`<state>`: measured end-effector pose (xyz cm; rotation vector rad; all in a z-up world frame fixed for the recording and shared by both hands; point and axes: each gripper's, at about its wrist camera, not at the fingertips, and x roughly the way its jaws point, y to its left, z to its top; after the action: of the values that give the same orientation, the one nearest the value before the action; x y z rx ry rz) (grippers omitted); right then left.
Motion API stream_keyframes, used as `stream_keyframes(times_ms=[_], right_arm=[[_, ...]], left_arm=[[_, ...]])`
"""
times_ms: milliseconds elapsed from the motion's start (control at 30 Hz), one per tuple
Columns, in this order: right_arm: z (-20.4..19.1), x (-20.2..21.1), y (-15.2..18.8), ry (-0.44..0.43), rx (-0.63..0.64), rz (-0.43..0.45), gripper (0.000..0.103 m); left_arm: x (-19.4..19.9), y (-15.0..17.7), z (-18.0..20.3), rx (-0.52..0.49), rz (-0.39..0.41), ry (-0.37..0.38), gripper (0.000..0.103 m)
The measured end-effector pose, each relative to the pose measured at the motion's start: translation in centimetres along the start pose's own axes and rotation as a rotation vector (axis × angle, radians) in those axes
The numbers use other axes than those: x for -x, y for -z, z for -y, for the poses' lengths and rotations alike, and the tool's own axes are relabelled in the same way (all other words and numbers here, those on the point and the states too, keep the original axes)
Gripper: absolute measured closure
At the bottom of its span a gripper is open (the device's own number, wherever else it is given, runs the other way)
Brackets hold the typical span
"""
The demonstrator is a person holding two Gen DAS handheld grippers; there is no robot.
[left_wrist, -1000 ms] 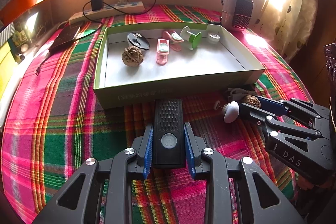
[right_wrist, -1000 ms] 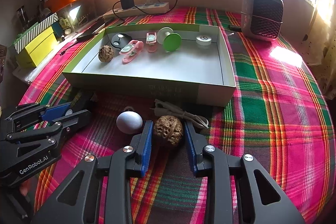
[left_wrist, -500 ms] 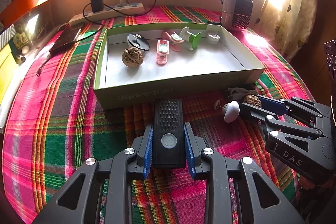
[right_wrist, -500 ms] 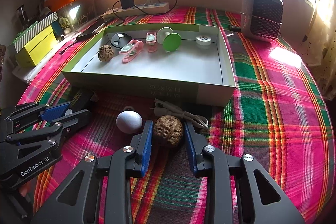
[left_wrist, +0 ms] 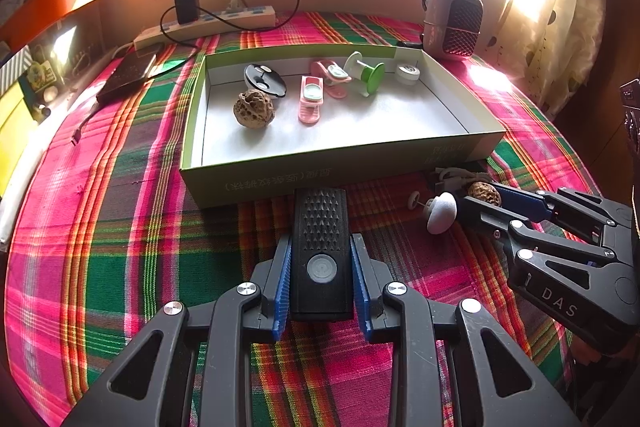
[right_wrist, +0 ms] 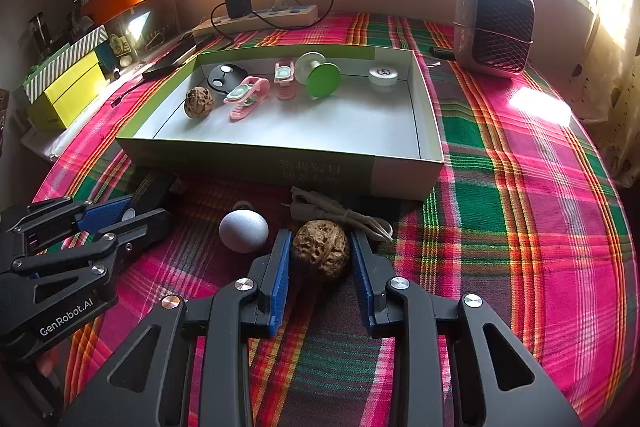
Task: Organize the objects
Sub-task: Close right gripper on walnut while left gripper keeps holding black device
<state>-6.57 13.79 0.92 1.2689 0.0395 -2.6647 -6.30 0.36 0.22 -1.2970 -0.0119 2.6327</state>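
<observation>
Both tools angled down: left tool clamping black remote, right tool clamping walnut.

A box sits mid-surface. Inside it, along its far wall, lie a walnut, two clips, a spool and a small disc. Before the box lie a cable, another walnut and an egg-shaped piece. Behind the box lies a power strip.

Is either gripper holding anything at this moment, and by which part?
Left gripper clamps a black remote-like device by its long sides, near the button end. Right gripper grips a walnut across its sides.
</observation>
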Motion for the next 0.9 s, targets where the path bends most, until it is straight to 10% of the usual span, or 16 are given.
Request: stream_keyframes(times_ms=[900], right_arm=[[-0.4, 2.5, -0.4, 0.000, 0.008, 0.059, 0.073]], left_arm=[[2.6, -0.8, 0.4, 0.002, 0.046, -0.003, 0.078]])
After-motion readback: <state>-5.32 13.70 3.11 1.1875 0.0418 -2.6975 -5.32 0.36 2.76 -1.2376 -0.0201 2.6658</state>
